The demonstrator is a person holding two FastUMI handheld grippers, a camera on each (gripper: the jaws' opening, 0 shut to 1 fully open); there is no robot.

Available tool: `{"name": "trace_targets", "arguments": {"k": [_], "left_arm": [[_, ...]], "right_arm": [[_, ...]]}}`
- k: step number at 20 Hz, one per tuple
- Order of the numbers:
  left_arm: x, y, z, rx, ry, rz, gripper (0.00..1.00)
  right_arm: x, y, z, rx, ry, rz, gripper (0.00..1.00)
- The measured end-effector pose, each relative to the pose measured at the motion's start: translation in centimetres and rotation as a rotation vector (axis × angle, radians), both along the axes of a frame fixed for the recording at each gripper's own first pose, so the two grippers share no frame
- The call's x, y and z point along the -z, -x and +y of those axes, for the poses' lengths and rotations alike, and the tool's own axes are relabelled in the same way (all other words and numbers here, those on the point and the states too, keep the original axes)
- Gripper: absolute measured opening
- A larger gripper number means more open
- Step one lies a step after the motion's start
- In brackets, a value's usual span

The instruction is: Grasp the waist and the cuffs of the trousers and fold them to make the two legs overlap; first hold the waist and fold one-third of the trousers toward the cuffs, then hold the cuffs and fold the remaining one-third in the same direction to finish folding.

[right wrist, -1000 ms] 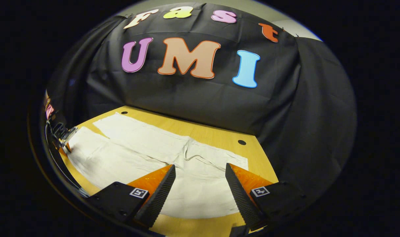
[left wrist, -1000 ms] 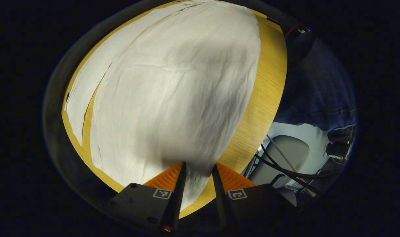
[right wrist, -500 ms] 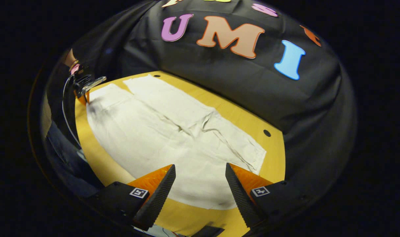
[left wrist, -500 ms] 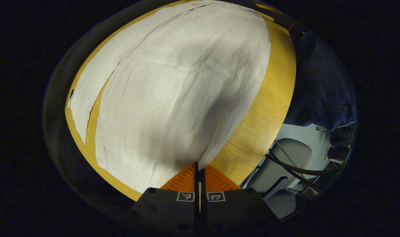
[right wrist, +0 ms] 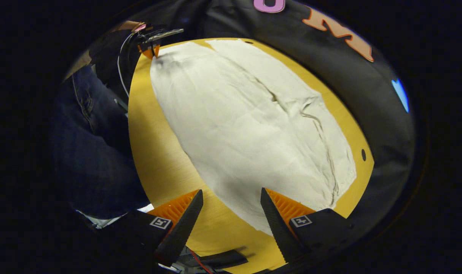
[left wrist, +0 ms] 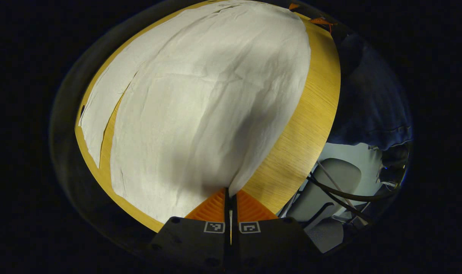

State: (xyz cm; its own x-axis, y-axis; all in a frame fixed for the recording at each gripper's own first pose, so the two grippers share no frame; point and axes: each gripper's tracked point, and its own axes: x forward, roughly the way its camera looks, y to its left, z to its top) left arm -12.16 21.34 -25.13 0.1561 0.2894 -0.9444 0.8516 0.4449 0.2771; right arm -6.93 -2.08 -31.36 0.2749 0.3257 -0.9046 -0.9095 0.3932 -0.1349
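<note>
Trousers (right wrist: 250, 125) flat on table (right wrist: 158, 160) — left hand-held gripper (left wrist: 230, 194) pinching cuff, right hand-held gripper (right wrist: 231, 207) spread.

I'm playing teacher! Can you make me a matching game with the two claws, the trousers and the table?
Things:
1. left claw
2. right claw
3. trousers
4. table

States:
a. open above the waist corner
b. yellow wood
c. spread flat, pale
d. shut on a cuff corner

Pairs: 1-d, 2-a, 3-c, 4-b
</note>
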Motion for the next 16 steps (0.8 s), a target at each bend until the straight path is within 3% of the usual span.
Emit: {"name": "trace_targets", "arguments": {"k": [8,12,13,14,15,16], "left_arm": [[-0.2,0.0,0.2,-0.002,-0.007,0.005,0.00],[-0.1,-0.1,0.3,0.004,-0.008,0.020,0.00],[-0.1,-0.1,0.2,0.005,-0.008,0.023,0.00],[-0.2,-0.1,0.3,0.005,-0.007,0.025,0.00],[-0.2,-0.1,0.2,0.001,-0.006,0.026,0.00],[-0.2,-0.1,0.2,-0.002,-0.005,0.027,0.00]], "right_arm": [[2.5,0.9,-0.1,-0.051,0.095,0.140,0.92],[2.7,0.4,-0.2,-0.005,0.130,0.160,0.88],[2.8,0.4,-0.3,0.006,0.145,0.164,0.86],[2.5,0.4,-0.2,0.008,0.157,0.169,0.73],[2.5,0.3,-0.3,0.007,0.168,0.170,0.75],[2.5,0.2,-0.5,0.012,0.174,0.168,0.68]]}}
